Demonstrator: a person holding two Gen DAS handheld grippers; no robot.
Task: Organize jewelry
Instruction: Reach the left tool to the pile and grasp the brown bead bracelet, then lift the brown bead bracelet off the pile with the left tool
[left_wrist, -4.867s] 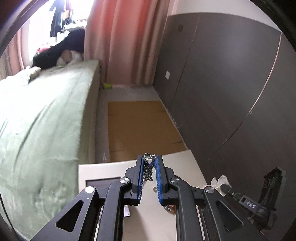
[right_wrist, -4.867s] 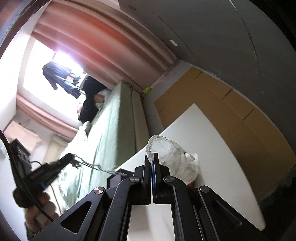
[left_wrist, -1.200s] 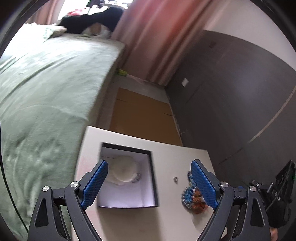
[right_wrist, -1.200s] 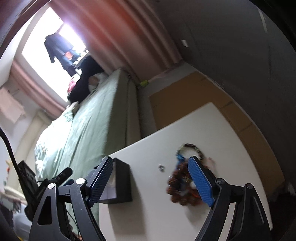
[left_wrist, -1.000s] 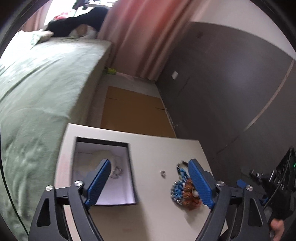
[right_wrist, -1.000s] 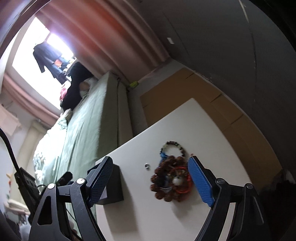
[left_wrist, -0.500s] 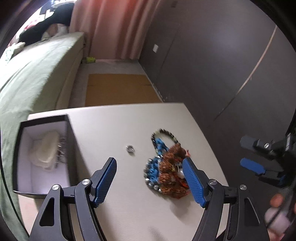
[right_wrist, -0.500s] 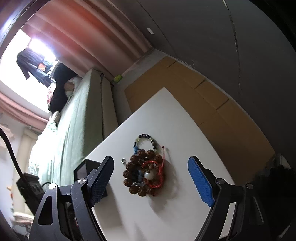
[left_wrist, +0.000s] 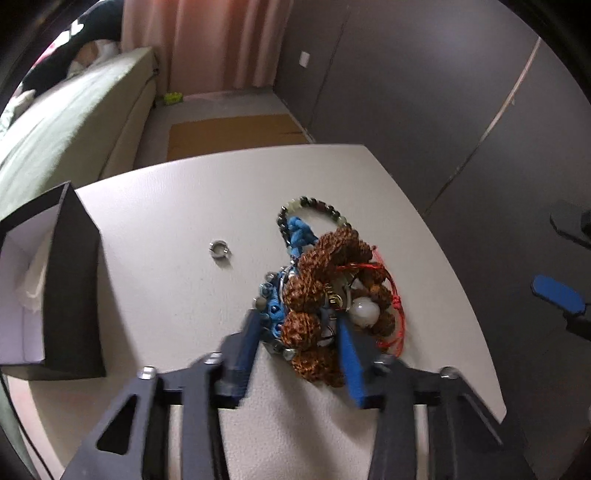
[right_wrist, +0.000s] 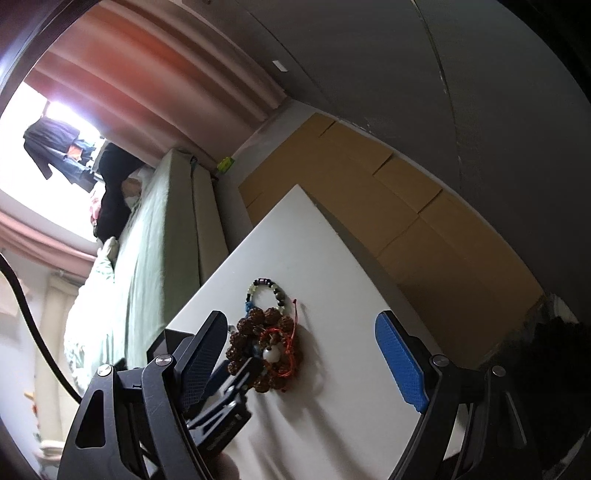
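A tangle of bracelets (left_wrist: 306, 295) lies on the white table (left_wrist: 166, 206): brown knobbly beads, blue cord, red cord (left_wrist: 395, 295) and a white bead (left_wrist: 364, 312). A dark-and-pale bead bracelet (left_wrist: 314, 203) loops out behind it. My left gripper (left_wrist: 298, 321) is down on the near side of the tangle, jaws closing, pads against the blue cord and brown beads. A small silver ring (left_wrist: 219, 251) lies apart to the left. My right gripper (right_wrist: 301, 321) hovers open above the tangle (right_wrist: 266, 347), with nothing between its fingers.
A black box with a white lining (left_wrist: 70, 280) stands at the table's left, with a pale pouch (left_wrist: 35, 280) inside. Beyond the table are a green bed (left_wrist: 74, 122), cardboard on the floor (left_wrist: 236, 133), a dark wall (left_wrist: 424, 110) and pink curtains.
My left gripper swung right from the box, came down onto the bracelet tangle, and its jaws narrowed around it. The right gripper drifted a little and stayed wide open.
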